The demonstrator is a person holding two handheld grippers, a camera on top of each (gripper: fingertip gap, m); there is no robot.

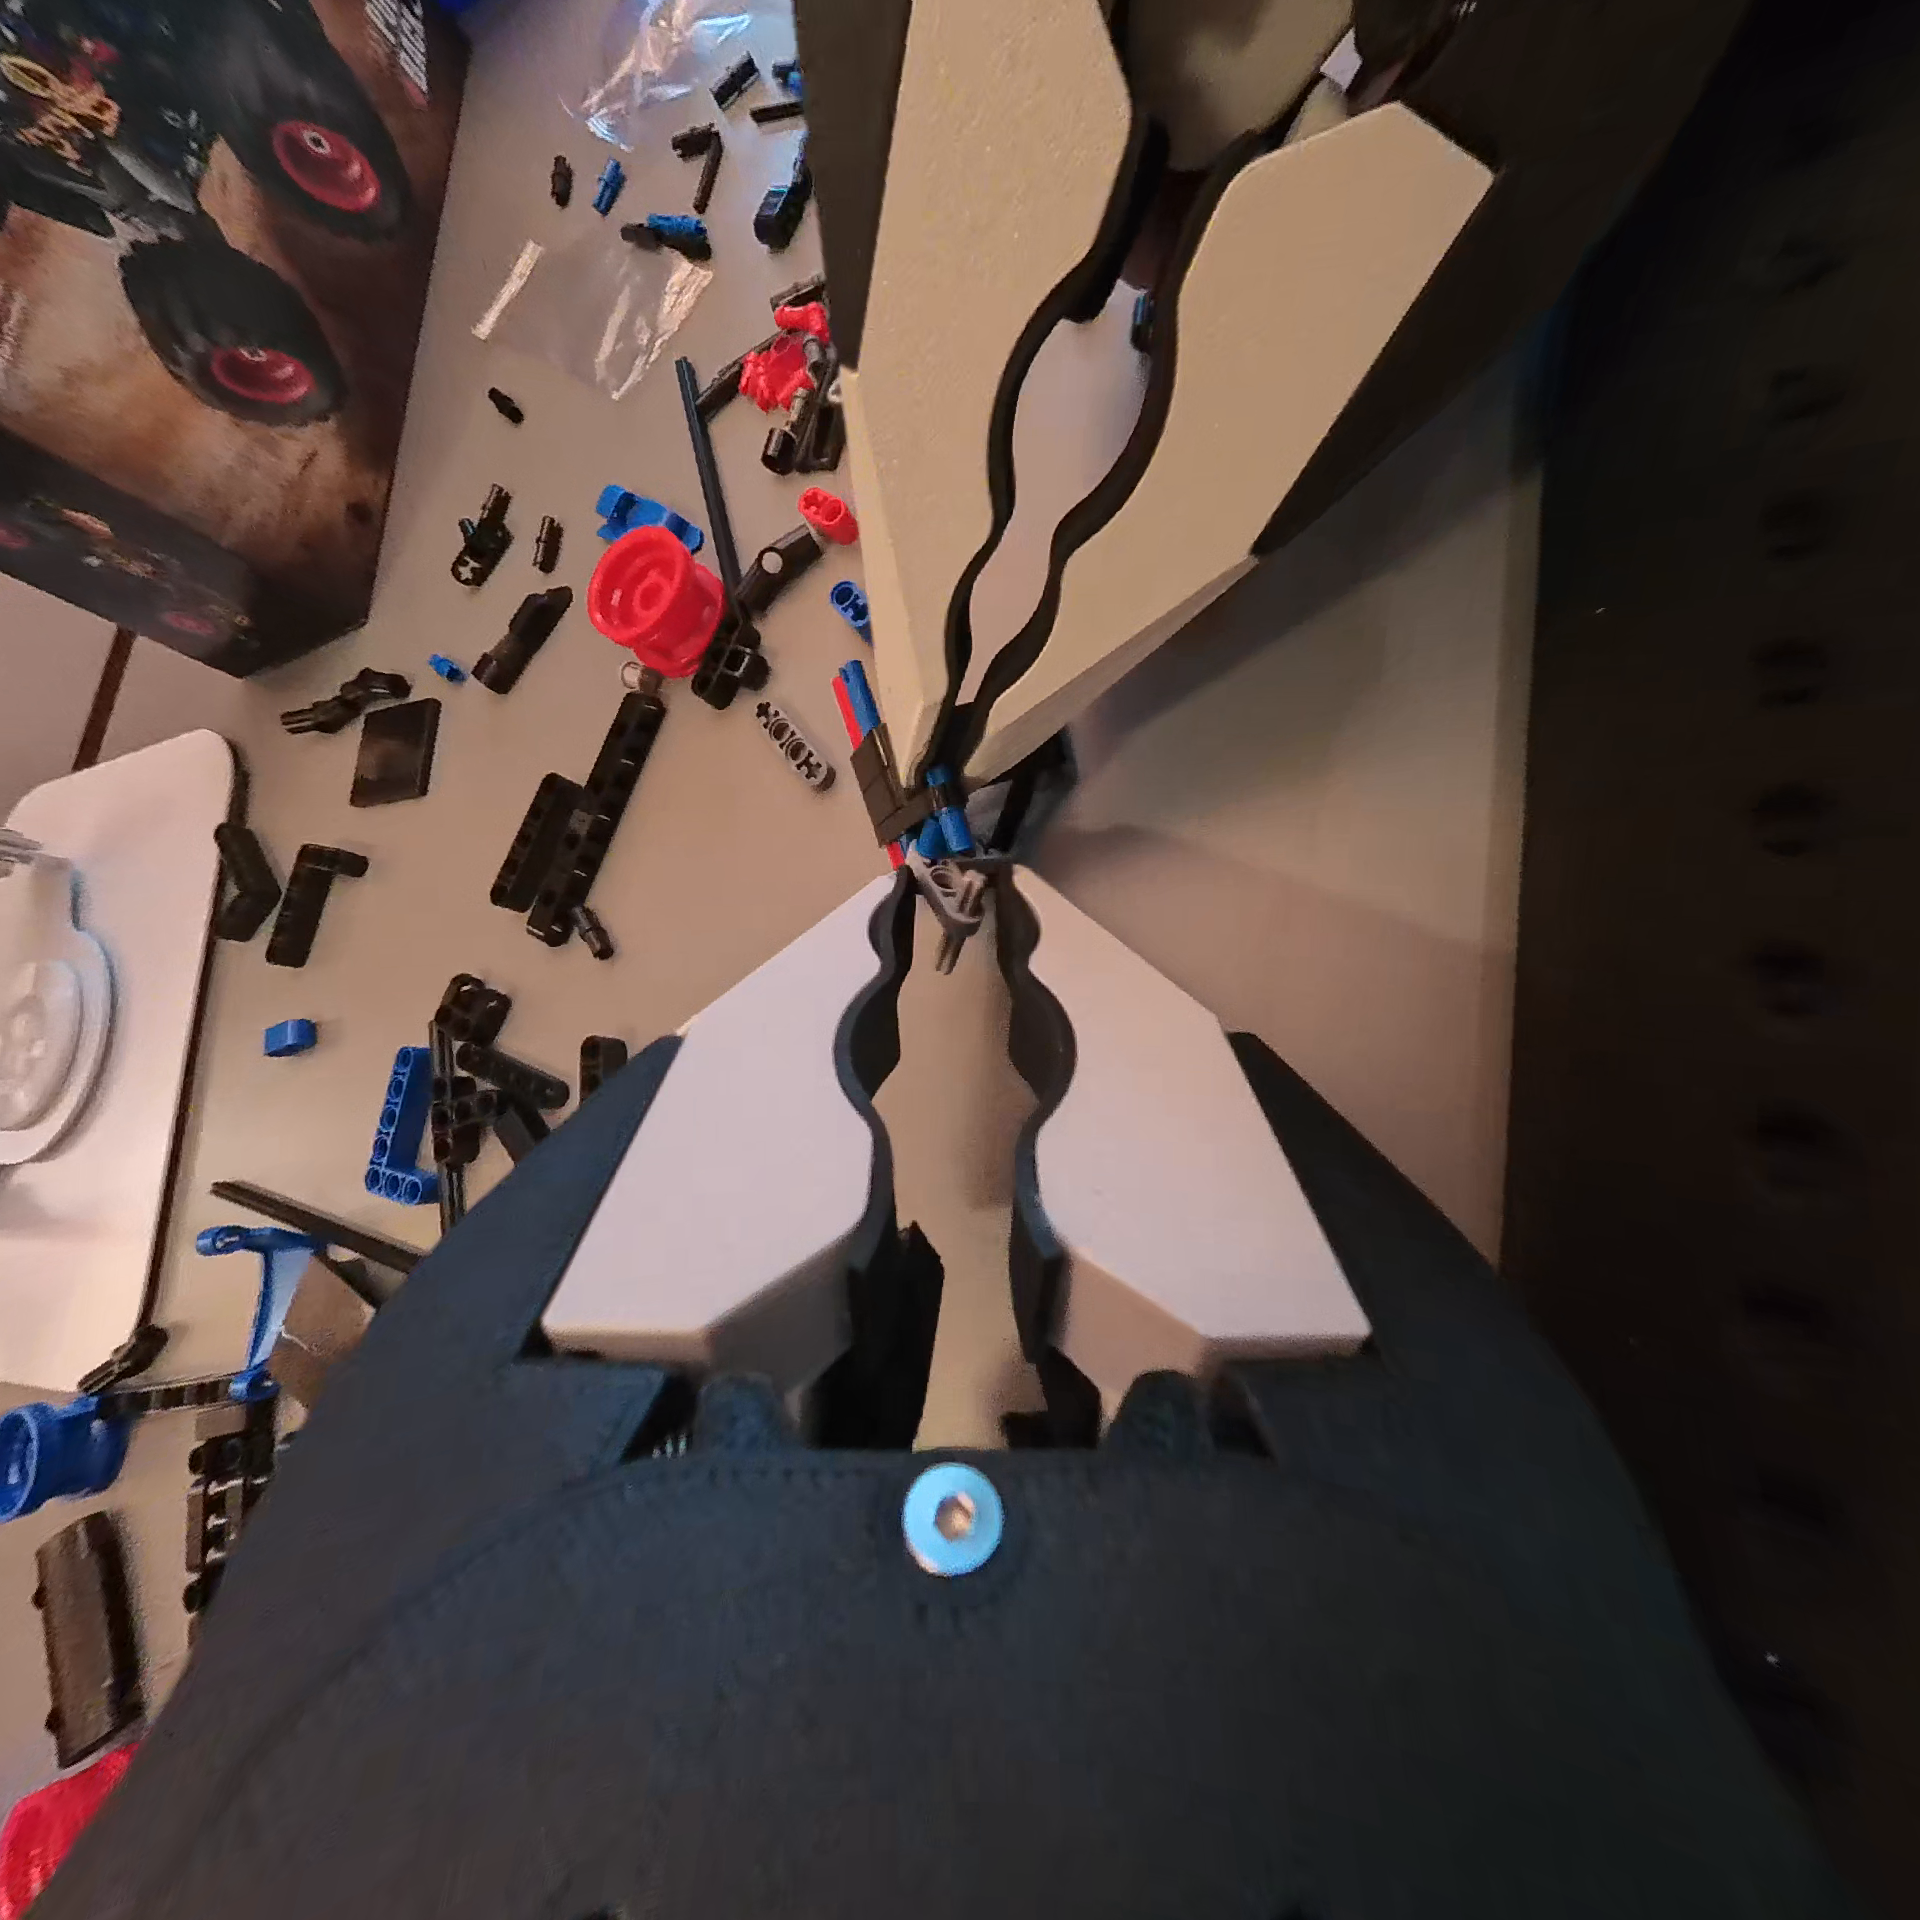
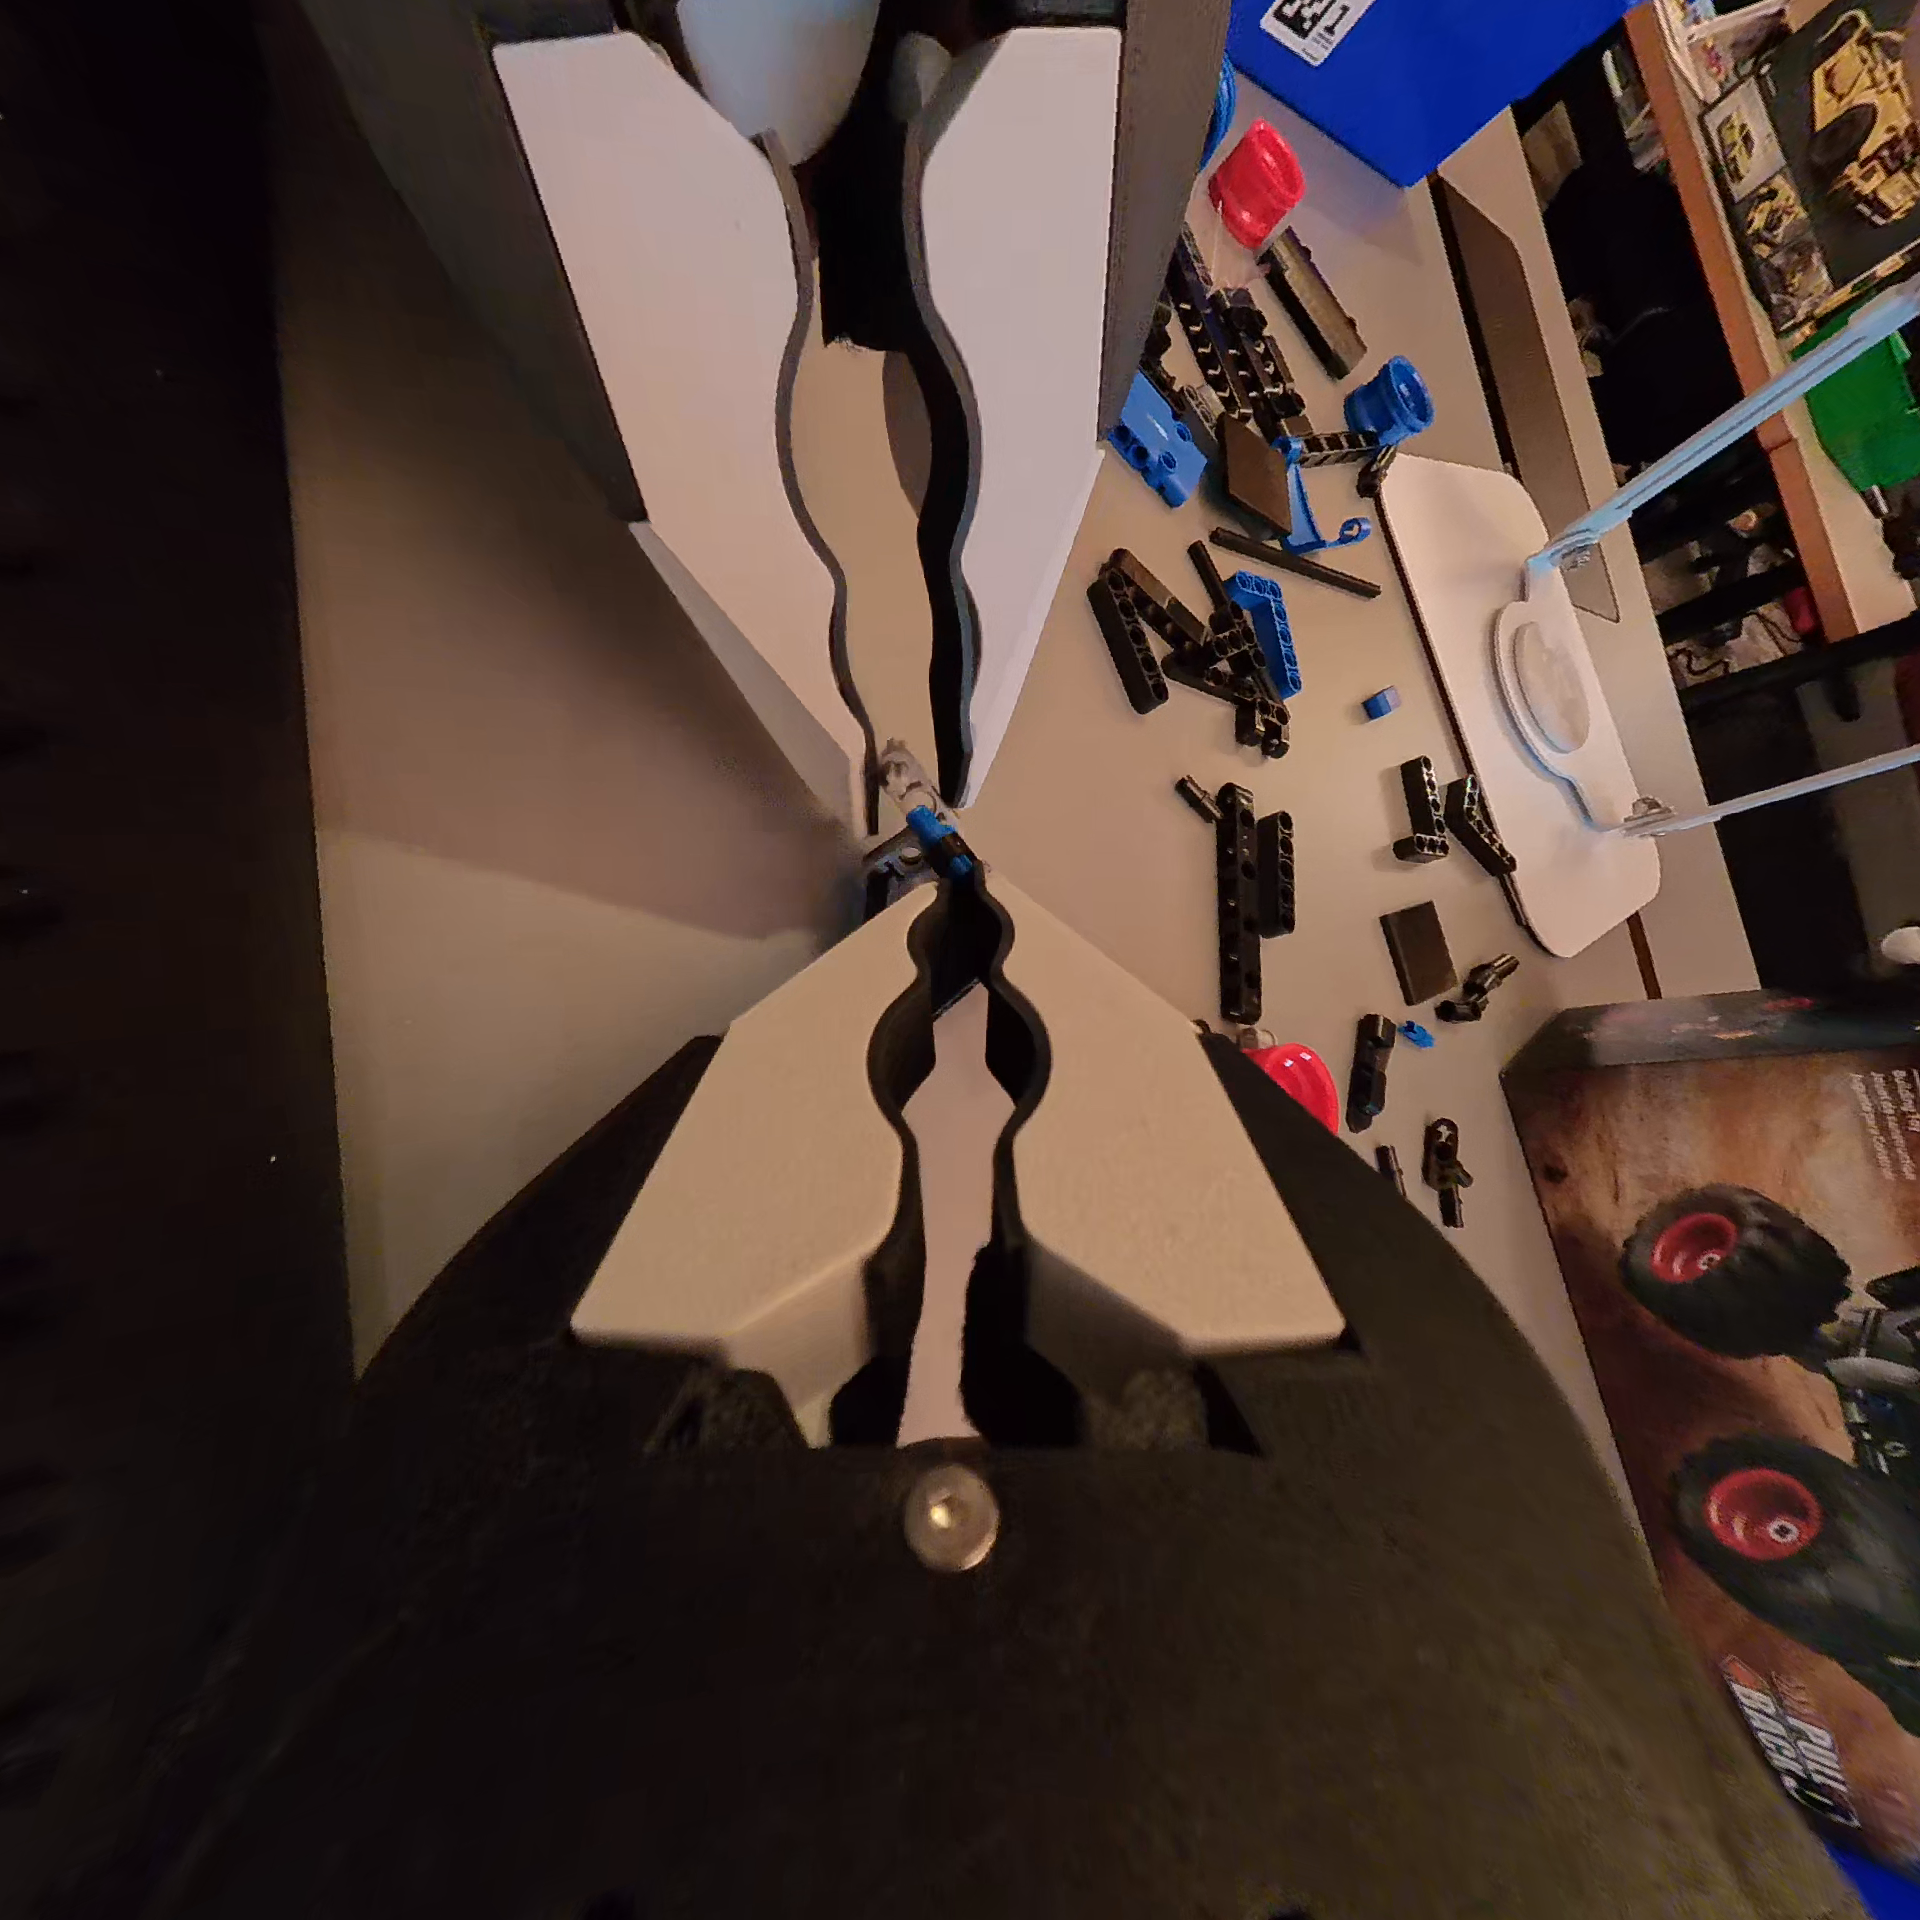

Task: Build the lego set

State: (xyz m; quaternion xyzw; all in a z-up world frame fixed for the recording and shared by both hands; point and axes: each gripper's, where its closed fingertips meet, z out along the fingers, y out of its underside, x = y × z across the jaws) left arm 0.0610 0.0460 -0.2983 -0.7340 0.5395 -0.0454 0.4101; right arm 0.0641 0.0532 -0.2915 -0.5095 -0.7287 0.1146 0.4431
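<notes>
My left gripper (image 1: 958,885) is shut on a small grey connector (image 1: 951,906). My right gripper (image 1: 940,769) comes in from the top of the left wrist view, tip to tip with the left. It is shut on a small black piece with blue pins (image 1: 940,823) and a red axle. In the right wrist view, my right gripper (image 2: 956,894) grips the black piece (image 2: 961,951), and a blue pin (image 2: 935,836) sticks out of its tips. The left gripper (image 2: 914,779) holds the grey connector (image 2: 896,774) against that pin. Both are held above the table.
Loose black beams (image 1: 582,821), blue parts and a red wheel hub (image 1: 655,603) lie scattered on the beige table. The set's box (image 1: 187,312) stands beyond them and also shows in the right wrist view (image 2: 1714,1299). A white board (image 2: 1507,707) carries a clear stand. The table edge (image 1: 1517,935) is close by, with darkness beyond it. My left and right fingertips are right by each other. Between my right fingertips and the red wheel hub (image 1: 655,603) there is roughly 10 cm.
</notes>
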